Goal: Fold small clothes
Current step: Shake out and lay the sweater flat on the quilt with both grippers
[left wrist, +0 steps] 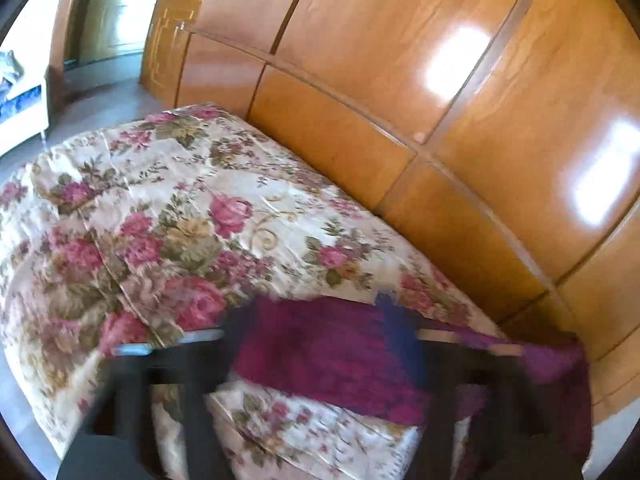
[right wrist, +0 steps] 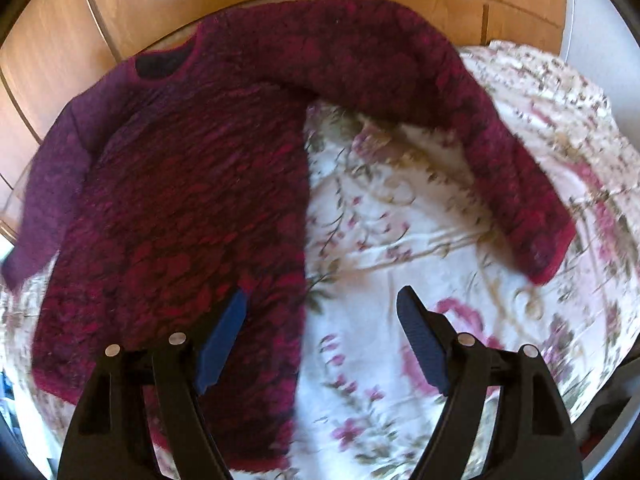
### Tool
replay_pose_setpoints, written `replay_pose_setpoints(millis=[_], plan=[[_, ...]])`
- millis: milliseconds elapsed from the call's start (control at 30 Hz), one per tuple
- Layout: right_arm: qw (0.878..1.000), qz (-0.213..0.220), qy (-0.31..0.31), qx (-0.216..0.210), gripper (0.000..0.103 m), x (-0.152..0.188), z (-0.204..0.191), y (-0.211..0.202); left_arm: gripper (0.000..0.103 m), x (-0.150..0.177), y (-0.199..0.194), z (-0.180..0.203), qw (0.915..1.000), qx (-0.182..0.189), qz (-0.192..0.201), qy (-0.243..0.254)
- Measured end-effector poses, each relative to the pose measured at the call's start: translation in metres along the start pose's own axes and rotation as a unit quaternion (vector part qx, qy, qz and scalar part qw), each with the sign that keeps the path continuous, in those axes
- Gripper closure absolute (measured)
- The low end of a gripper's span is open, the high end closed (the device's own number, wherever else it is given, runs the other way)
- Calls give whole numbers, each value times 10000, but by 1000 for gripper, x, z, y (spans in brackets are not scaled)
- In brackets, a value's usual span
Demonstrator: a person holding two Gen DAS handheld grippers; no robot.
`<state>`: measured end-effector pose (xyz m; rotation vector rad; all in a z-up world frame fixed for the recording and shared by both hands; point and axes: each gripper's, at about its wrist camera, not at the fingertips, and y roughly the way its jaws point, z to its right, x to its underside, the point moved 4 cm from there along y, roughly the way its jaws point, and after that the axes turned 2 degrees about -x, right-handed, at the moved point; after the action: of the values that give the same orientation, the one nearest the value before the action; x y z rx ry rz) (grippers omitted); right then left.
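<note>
A small maroon knit sweater (right wrist: 192,184) lies flat on the floral bedspread (right wrist: 400,208), neck towards the wooden wardrobe, its right sleeve (right wrist: 500,168) spread out and bent down. My right gripper (right wrist: 322,300) is open and empty, hovering over the sweater's right edge near the hem; its blue pads (right wrist: 224,336) stand wide apart. In the blurred left wrist view a band of the sweater (left wrist: 332,356) stretches across between my left gripper's fingers (left wrist: 396,320). The left gripper (left wrist: 320,336) looks wide apart, and whether it grips the cloth is unclear.
A glossy wooden wardrobe (left wrist: 420,100) runs along the far side of the bed (left wrist: 160,208). In the left wrist view there is grey floor (left wrist: 104,108) and a doorway (left wrist: 116,8) beyond the bed's far end, with white furniture (left wrist: 20,112) at the left.
</note>
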<state>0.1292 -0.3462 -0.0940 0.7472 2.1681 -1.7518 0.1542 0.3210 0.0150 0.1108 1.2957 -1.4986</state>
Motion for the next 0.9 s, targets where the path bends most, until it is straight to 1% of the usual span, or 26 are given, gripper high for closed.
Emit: replay_pose_setpoints(millis=[33,67,100,133,167,233,267,300,333,367,400,433,467,500,533,567,600,633,733,800,900], plan=[[9999,-61,40,-98,26,3,-1,1,23,7,-3,3,9999,159,2,18],[9997,-122,88,-183,26,7,-1,1,23,23,-6,12,9983,526,-214,157],[9993,-195,128,-284,26,11,-2,3,29,38,-9,19,9951,834,-435,289],[9989,-234,149,-371,26,14,-4,4,31,57,-13,27,9910,1114,-615,417],[9986,-258,163,-435,26,17,-6,4,32,86,-18,39,9819,1524,-945,615],[9980,-299,170,-538,27,22,-9,5,32,132,-24,57,9619,2129,-1536,769],[9977,-310,162,-583,27,24,-11,5,32,166,-24,68,9460,2437,-1975,811],[9974,-324,147,-633,29,26,-13,6,32,188,-26,76,9365,2565,-2242,829],[9973,-329,144,-646,31,27,-15,6,32,216,-24,87,9231,2732,-2573,838],[9971,-335,139,-669,34,29,-16,6,32,231,-24,95,9169,2797,-2728,820],[9967,-350,131,-721,41,29,-17,6,32,244,-21,101,9120,2846,-2854,759],[9961,-368,126,-792,44,27,-18,8,32,258,-17,110,9036,2964,-3027,631],[9953,-396,112,-876,52,27,-19,8,32,262,-14,115,9032,2972,-3041,583],[9948,-426,76,-926,58,26,-21,8,36,264,-13,120,9069,2928,-2975,579],[9945,-443,20,-951,62,25,-22,8,47,265,-13,128,9068,2969,-2931,597],[9942,-448,-19,-973,70,26,-24,6,80,268,-12,138,8948,3140,-3110,641],[9943,-435,-88,-972,76,24,-26,3,87,268,-10,142,8960,3076,-3121,717],[9944,-405,-153,-960,78,23,-28,0,92,264,-15,147,9036,2982,-2944,890],[9945,-151,-414,-955,82,17,-36,-23,95,254,-36,152,9110,2920,-2660,1185],[9934,24,-590,-988,84,15,-40,-43,96,242,-45,144,9127,2969,-2486,1305],[9913,84,-872,-981,85,25,-40,-69,97,233,-69,129,9104,2997,-2367,1591]])
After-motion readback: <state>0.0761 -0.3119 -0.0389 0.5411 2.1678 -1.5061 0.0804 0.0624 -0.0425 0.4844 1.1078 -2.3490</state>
